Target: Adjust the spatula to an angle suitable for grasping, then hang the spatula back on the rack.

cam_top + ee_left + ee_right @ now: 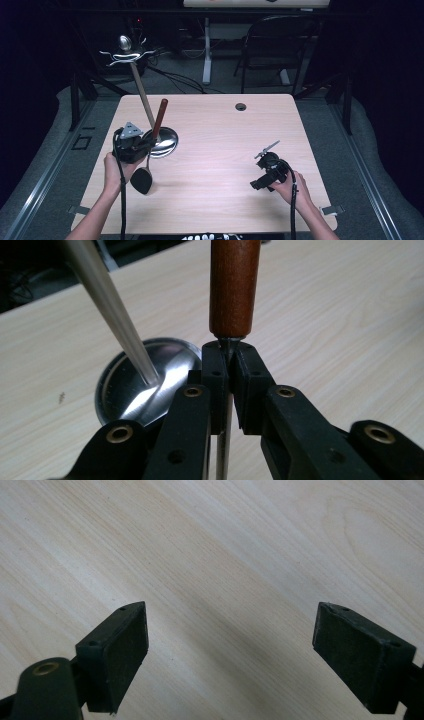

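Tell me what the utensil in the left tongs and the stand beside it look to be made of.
Utensil handle: reddish-brown wood, smooth satin finish, faint grain. Its thin shank looks like dark metal; the head is matte black, perhaps nylon or silicone. Stand base and pole: polished metal, likely steel, with mirror-like reflections. The left tongs clamp the shank.

1. We see a utensil handle (234, 287) of smooth, reddish-brown wood with a soft sheen
2. We note a stand base (145, 382) of polished, mirror-bright metal
3. The table (210, 545) shows us pale, matt wood grain
4. The right gripper (230, 650) has matt black pads
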{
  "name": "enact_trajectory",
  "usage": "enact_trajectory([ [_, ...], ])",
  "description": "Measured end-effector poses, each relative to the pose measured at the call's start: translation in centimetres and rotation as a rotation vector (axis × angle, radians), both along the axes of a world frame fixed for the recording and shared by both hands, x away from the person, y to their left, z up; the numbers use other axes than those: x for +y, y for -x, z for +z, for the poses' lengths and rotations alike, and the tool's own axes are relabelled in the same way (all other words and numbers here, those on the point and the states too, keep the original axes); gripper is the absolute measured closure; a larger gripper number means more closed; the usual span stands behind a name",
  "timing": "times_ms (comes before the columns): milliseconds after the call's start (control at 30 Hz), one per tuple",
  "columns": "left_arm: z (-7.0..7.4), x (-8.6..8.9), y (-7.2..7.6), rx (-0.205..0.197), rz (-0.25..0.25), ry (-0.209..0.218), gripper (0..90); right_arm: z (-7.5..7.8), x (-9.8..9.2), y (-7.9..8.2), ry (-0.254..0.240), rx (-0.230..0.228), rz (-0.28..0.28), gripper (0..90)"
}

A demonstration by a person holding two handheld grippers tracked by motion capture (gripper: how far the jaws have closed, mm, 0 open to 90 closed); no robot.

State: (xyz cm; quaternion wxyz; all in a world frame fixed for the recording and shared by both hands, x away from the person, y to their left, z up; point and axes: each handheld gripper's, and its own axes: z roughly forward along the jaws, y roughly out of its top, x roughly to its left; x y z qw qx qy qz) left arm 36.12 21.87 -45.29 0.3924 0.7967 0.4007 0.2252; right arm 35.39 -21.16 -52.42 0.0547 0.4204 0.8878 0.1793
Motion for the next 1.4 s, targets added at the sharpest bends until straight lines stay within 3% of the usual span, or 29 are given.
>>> enact_trajectory([
  [200, 0.8, 0.7, 0.9, -0.08, 0.022, 0.04, 84.7, 0.0, 0.0, 0.0, 0.003, -0.003, -0.001, 14.6],
  [333, 1.2, 1.2, 1.3, -0.112, 0.012, 0.066, 84.6, 0.1, -0.2, 0.0, 0.011, -0.016, -0.001, 14.6],
  [733, 1.1, 2.2, 2.3, -0.157, 0.022, 0.063, 84.6, 0.2, -0.4, -0.1, 0.007, -0.023, -0.013, 14.5],
  [1033, 1.4, 3.3, 2.7, -0.197, 0.07, 0.073, 84.5, 0.3, -0.5, -0.2, 0.023, -0.029, -0.015, 14.5],
  [1067, 1.4, 3.4, 2.7, -0.198, 0.073, 0.078, 84.5, 0.2, -0.4, -0.1, -0.002, -0.039, -0.033, 14.5],
  [1133, 1.3, 3.6, 2.7, -0.196, 0.08, 0.083, 84.5, 0.3, -0.6, -0.2, 0.022, -0.027, -0.018, 14.5],
  [1400, 1.2, 4.4, 2.8, -0.227, 0.122, 0.105, 84.5, 0.3, -0.6, -0.2, 0.015, -0.023, -0.018, 14.4],
])
